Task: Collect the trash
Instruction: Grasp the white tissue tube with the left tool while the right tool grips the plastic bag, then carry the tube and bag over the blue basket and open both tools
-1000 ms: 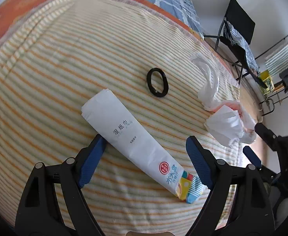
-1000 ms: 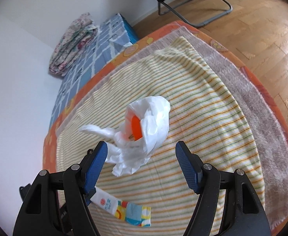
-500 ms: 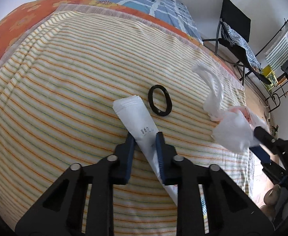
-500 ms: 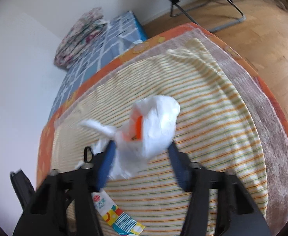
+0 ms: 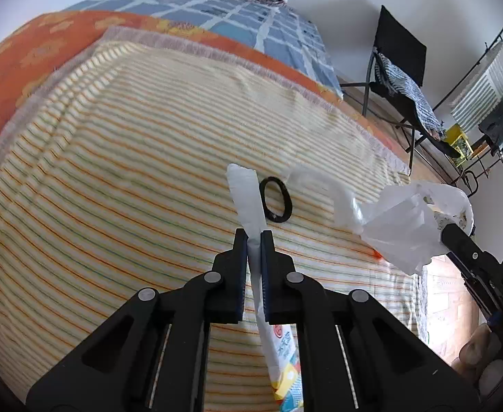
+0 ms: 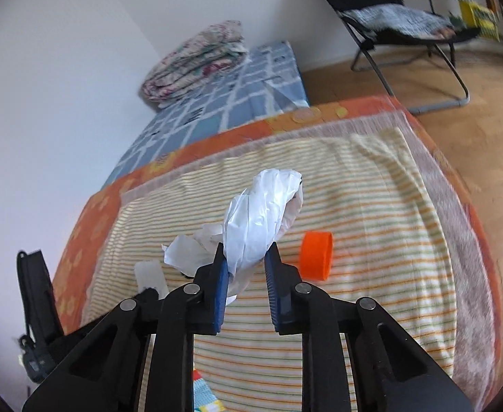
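Pinching a white wet-wipe packet [image 5: 251,202] at frame centre, left gripper [image 5: 254,237] jaws pressed flat on it, printed end hanging below. Right gripper [image 6: 244,261] jaws clamp a white plastic bag [image 6: 261,216], mid-frame. Black ring [image 5: 276,199] lies just right of the packet; orange cap [image 6: 316,255] beside the bag. Striped towel [image 5: 114,171] under all.

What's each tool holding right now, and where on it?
Left tool: shut on the wet-wipe packet, pinched around mid-length. Right tool: shut on the white plastic bag, gripping its bunched lower end.
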{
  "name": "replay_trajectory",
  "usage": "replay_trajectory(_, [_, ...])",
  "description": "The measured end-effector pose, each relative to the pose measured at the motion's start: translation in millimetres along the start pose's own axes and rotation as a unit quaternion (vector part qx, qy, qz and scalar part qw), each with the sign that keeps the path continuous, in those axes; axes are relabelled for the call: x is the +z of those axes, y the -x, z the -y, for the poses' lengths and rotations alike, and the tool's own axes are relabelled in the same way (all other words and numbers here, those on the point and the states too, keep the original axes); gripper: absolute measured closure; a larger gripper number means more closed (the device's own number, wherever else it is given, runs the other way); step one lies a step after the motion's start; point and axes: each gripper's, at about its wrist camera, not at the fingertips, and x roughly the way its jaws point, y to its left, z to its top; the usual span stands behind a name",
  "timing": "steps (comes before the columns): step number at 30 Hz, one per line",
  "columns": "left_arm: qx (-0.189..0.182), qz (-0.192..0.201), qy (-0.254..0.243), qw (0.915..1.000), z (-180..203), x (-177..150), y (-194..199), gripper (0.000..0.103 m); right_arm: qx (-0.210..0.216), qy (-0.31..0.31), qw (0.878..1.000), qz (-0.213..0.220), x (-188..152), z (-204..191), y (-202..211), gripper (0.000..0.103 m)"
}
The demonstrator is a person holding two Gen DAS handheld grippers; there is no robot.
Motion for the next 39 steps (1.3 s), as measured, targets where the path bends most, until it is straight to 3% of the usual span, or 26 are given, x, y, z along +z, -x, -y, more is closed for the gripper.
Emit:
replay_trajectory(20, [-0.014,0.073,-0.051,0.9959,-20,0,107,0.098,0.055,0.102,0.992,0.045,-16,-62,95,0.086])
replay_trajectory(30, [-0.023,0.099,-0.078,0.9918,-33,-27,167,0.098,0.084,0.159,0.984,0.020,-65,-84,152,0.086])
replay_trajectory(39, [-0.015,0.111,-0.123,0.9860,-27,-65,198,0.098,0.113,0.200,0.973,-0.016,-117,-96,191,0.086])
